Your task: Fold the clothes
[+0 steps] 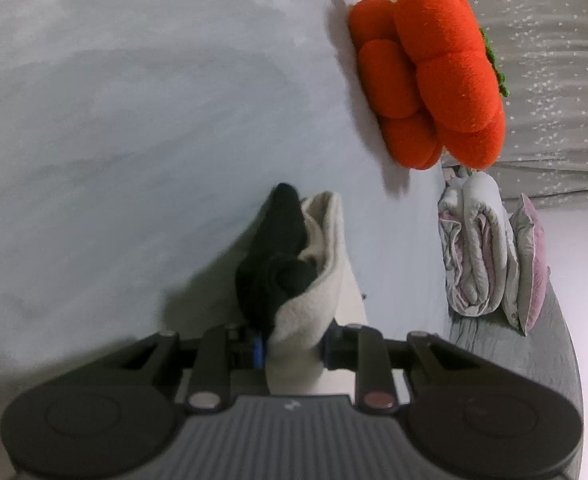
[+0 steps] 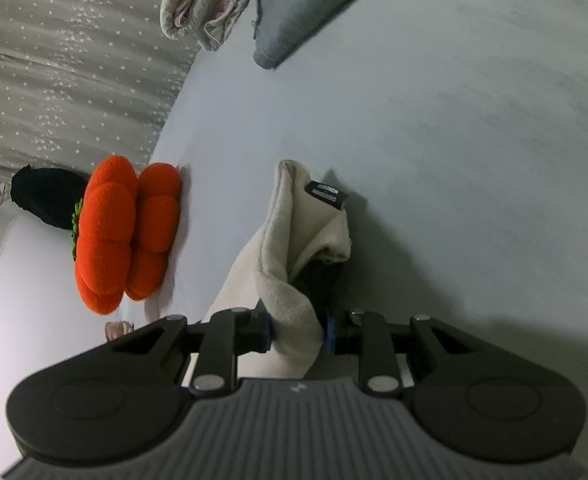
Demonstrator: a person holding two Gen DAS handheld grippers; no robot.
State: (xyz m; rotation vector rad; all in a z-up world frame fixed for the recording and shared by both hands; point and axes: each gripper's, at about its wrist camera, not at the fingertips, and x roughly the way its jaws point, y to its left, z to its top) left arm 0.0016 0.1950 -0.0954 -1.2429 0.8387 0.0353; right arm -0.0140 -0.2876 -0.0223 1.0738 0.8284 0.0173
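Looking along the left gripper (image 1: 292,350), its jaws are clenched on a bunched edge of the cream fleece garment (image 1: 314,280), whose black lining (image 1: 278,256) bulges out as it hangs above the pale grey bed sheet (image 1: 114,140), near the orange pumpkin cushion (image 1: 434,76) and the rolled quilt (image 1: 474,248). The right wrist view shows the right gripper (image 2: 300,334) likewise pinching another cream edge, close below a black label (image 2: 328,194). The fleece looks soft, light and floppy; gripping at seams or corners should keep it from sagging.

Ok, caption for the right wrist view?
Right gripper pinching a cream garment above the bed, orange cushion alongside.
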